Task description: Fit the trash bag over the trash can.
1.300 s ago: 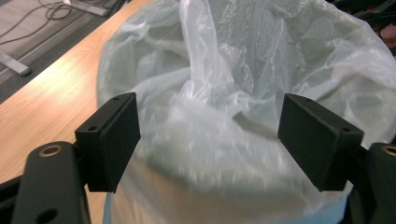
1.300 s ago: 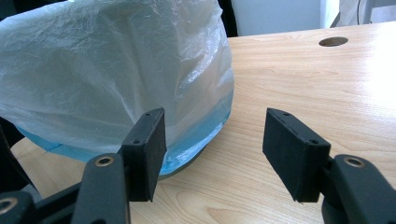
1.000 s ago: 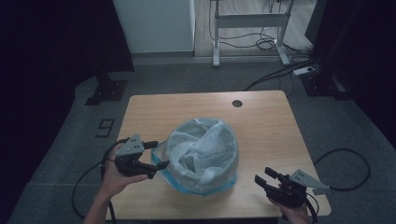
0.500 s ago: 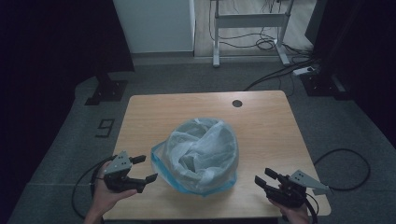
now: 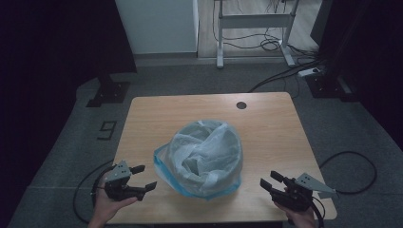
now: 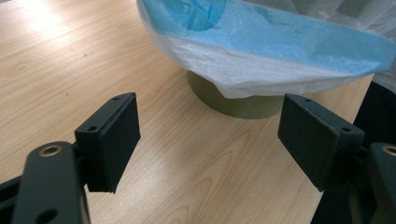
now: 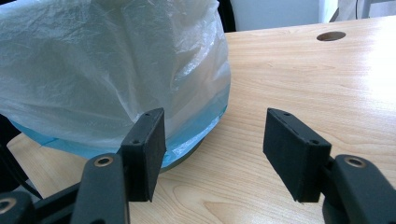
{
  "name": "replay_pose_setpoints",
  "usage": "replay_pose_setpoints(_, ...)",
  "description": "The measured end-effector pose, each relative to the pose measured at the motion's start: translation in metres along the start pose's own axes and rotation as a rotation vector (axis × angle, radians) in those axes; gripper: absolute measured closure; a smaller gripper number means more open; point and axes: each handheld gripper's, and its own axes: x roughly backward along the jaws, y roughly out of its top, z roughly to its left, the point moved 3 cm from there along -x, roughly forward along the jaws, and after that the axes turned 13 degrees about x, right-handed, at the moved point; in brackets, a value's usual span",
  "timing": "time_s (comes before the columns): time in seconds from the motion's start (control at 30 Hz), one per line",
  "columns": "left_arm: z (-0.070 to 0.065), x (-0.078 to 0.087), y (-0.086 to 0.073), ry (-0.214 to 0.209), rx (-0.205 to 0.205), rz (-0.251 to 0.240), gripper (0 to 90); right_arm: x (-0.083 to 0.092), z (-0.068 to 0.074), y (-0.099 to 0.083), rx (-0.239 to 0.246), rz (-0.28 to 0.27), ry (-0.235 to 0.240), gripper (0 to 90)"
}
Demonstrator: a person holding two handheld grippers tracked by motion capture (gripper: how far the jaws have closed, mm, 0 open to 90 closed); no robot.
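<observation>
One wooden surface carrying one bin lined with one translucent plastic bag; two hand-held grippers, left and right; one cable hole.

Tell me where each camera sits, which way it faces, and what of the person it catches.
High view: above the person's side, looking forward and down on the wooden table and the bag-lined bin; both hands show, with the left gripper and right gripper.
Left gripper view: rides the left gripper, low over the tabletop, facing the bin's base; open jaws.
Right gripper view: rides the right gripper, facing the bin's side; open jaws.
Shared: all three show the bin and the table.
</observation>
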Motion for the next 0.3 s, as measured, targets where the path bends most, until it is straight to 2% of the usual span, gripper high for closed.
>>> replay_pose_setpoints(0.13,0.003,-0.001,-0.002,0.004,0.011,-0.002,20.2,0.001,-0.001,0.0,0.0,-0.002,-0.002,38.5)
replay_pose_setpoints(0.2,0.007,-0.004,-0.007,0.023,0.016,0.004,19.4,0.0,-0.002,0.0,-0.005,-0.004,-0.005,38.5)
replay_pose_setpoints(0.3,0.014,-0.011,-0.016,0.031,0.045,0.025,18.3,-0.002,-0.004,0.0,-0.008,0.0,-0.006,38.1)
